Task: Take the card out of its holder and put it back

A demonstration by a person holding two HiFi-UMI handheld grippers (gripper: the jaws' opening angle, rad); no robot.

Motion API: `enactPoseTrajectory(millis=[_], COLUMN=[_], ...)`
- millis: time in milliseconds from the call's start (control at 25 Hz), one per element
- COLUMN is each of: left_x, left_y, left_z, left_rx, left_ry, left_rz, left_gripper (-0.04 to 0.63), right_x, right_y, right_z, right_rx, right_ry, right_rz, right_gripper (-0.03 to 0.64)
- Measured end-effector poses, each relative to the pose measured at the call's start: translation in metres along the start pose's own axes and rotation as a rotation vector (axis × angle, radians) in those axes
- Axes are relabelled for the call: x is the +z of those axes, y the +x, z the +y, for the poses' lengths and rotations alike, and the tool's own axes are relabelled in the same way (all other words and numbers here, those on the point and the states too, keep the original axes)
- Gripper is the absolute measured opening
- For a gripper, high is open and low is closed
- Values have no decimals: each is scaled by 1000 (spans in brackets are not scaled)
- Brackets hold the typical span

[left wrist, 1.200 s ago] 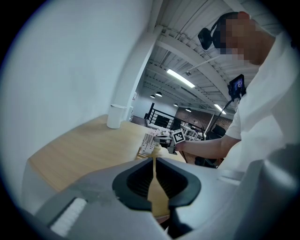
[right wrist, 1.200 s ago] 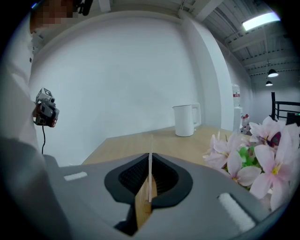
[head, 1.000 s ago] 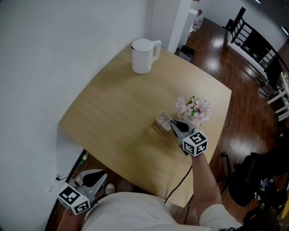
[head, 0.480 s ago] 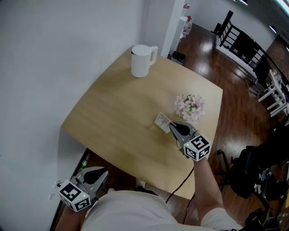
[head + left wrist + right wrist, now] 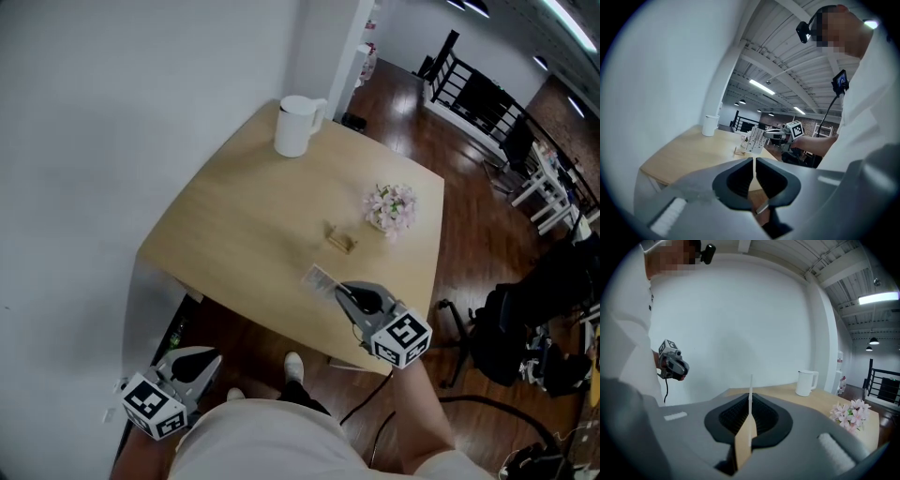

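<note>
I am clamping the card (image 5: 319, 278) edge-on in my right gripper (image 5: 337, 291), holding it above the table's (image 5: 234, 216) near edge. It is well apart from its holder (image 5: 340, 242), which seems to be standing empty near the flowers (image 5: 391, 206). My left gripper (image 5: 208, 360) is hanging closed on nothing.

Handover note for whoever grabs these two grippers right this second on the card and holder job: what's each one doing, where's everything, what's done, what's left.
Right gripper: shut on the card, held up in the air on the person's side of the holder, not touching it.
Left gripper: shut, nothing in it, low at the person's side, off the table.
Holder: on the table with no card in it, near the flowers. White jug at the far corner.
Done: card is out.
Left: bring the card back, slot it into the holder, release.
</note>
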State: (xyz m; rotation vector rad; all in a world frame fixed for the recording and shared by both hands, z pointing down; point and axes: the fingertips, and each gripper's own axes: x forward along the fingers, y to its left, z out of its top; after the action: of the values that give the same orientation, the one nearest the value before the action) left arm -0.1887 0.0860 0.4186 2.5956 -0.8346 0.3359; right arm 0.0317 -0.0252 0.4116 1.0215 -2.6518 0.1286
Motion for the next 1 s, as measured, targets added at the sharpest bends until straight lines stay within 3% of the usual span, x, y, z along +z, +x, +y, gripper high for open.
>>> enactPoseTrajectory(millis=[280,520,760,1000], left_x=[-34,-41,-37,-29], left_y=[-44,-56,-56,-47], left_z=[-3,-14,-13,-9], left_rx=[-58,-89,-87,-59], left_ry=[3,38,25,11], left_rz=[9,23,-7,-33], left_gripper=[25,11,40,41], right_x=[23,39,37,34], right_y=[-20,-30,-31,-32], right_z=[119,178,169,124], right_rx=[50,116,102,93], right_ry=[-5,-9,4,-4], right_rz=[-28,-57,-34,-23], right_gripper=[21,21,21,21])
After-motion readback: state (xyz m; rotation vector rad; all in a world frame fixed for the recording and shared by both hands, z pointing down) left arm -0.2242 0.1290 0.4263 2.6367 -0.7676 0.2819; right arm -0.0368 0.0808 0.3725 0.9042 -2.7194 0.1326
